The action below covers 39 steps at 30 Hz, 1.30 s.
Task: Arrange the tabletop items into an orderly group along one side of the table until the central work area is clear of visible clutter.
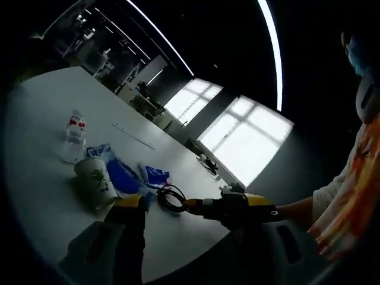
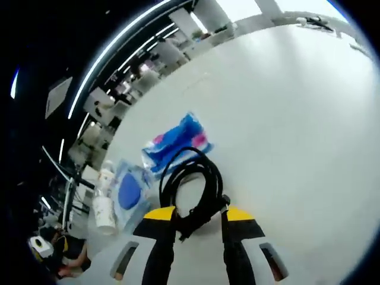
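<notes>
A coiled black cable lies on the white table. My right gripper comes in from the right with a hand behind it. In the right gripper view its yellow-tipped jaws are shut on the tied part of the cable. My left gripper stands open near the table's front edge, its left finger just beside a paper cup. Behind the cup are a water bottle, a blue pouch and a blue-and-pink packet, the packet lying just beyond the coil.
A clear pack with a blue disc and the cup lie left of the cable. A thin white strip lies farther back. A person's patterned sleeve is at the right. The table is bare to the right of the cable.
</notes>
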### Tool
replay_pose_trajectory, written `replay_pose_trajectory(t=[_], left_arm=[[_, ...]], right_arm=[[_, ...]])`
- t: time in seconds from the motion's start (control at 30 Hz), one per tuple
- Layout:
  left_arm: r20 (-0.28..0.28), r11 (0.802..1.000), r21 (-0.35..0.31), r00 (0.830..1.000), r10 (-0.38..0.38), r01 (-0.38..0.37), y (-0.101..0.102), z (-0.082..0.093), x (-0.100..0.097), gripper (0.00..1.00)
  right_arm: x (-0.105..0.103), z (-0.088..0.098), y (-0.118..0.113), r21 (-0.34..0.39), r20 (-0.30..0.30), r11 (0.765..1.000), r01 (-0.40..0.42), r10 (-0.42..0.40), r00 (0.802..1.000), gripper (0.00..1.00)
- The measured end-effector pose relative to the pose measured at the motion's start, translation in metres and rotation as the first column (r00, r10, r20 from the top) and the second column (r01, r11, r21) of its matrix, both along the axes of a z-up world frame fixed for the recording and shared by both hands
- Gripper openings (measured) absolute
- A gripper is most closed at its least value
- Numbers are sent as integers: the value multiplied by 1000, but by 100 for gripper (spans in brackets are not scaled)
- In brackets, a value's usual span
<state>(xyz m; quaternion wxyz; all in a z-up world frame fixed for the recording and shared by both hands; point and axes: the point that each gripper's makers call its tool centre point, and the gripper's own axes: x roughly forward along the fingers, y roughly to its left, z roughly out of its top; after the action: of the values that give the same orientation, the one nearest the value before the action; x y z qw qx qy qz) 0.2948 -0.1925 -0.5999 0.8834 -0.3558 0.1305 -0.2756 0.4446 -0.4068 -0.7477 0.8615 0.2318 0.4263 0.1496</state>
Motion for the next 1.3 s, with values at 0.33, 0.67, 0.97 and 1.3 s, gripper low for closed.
replay_pose_trajectory(t=[0.33, 0.67, 0.97, 1.3], left_arm=[[-6, 992, 129, 1000, -1, 2, 2, -9, 1, 69], [-20, 922, 385, 998, 60, -47, 35, -21, 9, 77], [-28, 857, 512, 997, 78, -53, 64, -31, 11, 82], [4, 811, 571, 988, 155, -130, 92, -36, 11, 83]], right_arm=[[-5, 20, 10, -96, 110, 992, -85, 95, 989, 49], [-27, 42, 24, -228, 243, 955, -191, 246, 938, 67], [-52, 60, 35, -277, 302, 938, -207, 290, 908, 70], [-75, 61, 34, -388, 331, 897, -209, 348, 877, 67]])
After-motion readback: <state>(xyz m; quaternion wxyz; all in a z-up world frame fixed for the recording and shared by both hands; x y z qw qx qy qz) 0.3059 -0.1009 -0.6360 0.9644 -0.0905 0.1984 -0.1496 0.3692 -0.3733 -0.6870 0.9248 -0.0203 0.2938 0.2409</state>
